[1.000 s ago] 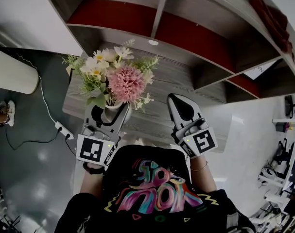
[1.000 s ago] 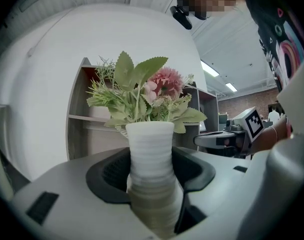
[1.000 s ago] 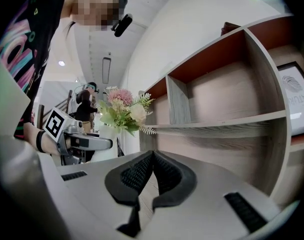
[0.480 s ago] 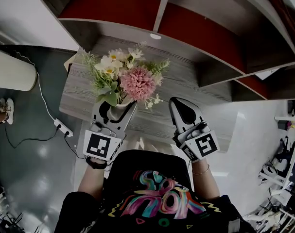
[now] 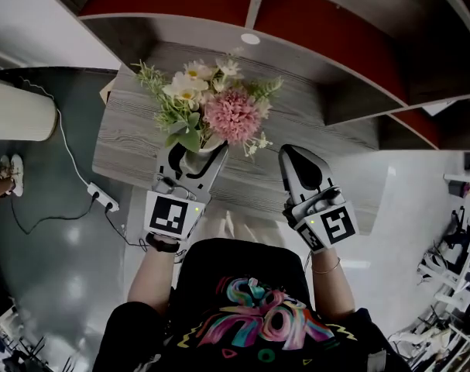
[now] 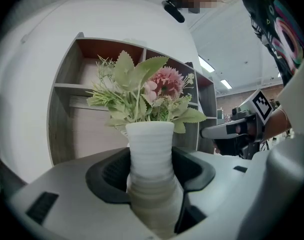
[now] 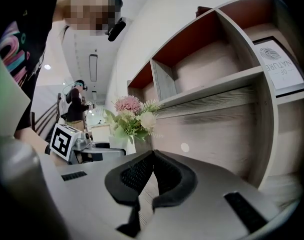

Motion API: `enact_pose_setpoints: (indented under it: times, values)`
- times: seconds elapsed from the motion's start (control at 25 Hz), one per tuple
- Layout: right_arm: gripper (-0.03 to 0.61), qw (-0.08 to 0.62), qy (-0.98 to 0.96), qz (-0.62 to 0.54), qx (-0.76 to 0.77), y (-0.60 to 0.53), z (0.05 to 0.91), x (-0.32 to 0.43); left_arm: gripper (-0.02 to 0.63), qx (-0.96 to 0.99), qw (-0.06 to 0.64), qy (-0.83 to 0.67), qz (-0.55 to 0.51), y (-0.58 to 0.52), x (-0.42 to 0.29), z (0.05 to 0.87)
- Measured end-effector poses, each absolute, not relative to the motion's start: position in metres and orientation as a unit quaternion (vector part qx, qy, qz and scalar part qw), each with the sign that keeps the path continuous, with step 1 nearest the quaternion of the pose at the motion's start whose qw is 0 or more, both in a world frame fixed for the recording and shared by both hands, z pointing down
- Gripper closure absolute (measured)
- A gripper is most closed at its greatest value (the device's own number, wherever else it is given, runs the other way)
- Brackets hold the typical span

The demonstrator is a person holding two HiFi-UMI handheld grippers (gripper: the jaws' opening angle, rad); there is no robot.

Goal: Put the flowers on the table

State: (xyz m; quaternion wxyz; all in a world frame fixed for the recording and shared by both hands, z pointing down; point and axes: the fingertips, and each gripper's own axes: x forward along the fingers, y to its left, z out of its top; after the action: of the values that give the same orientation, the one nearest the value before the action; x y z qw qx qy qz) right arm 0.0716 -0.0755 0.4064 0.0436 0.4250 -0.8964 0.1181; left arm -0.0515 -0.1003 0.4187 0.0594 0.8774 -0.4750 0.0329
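Carried farther over the grey wooden table (image 5: 130, 134), the white ribbed vase (image 6: 150, 144) of flowers (image 5: 219, 107) is clamped upright in the left gripper (image 5: 196, 152). At three o'clock, the right gripper (image 5: 295, 157) is held clenched, empty.

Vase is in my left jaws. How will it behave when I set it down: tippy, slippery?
Probably top-heavy: the flowers spread far wider than the narrow vase, so it may tip if released tilted. Its ribbed wall likely helps the left gripper hold without slipping. It looks ceramic, so perhaps fragile; meet the table gently.
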Motion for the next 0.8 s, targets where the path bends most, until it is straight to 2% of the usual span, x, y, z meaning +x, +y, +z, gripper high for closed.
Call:
enact_pose_setpoints:
  times: [0.8]
  values:
    - [0.563,0.040,-0.877,0.137,0.459,-0.071,0.416,0.084,0.353,0.860,0.049,-0.507,0.013,-0.117,-0.054,0.444]
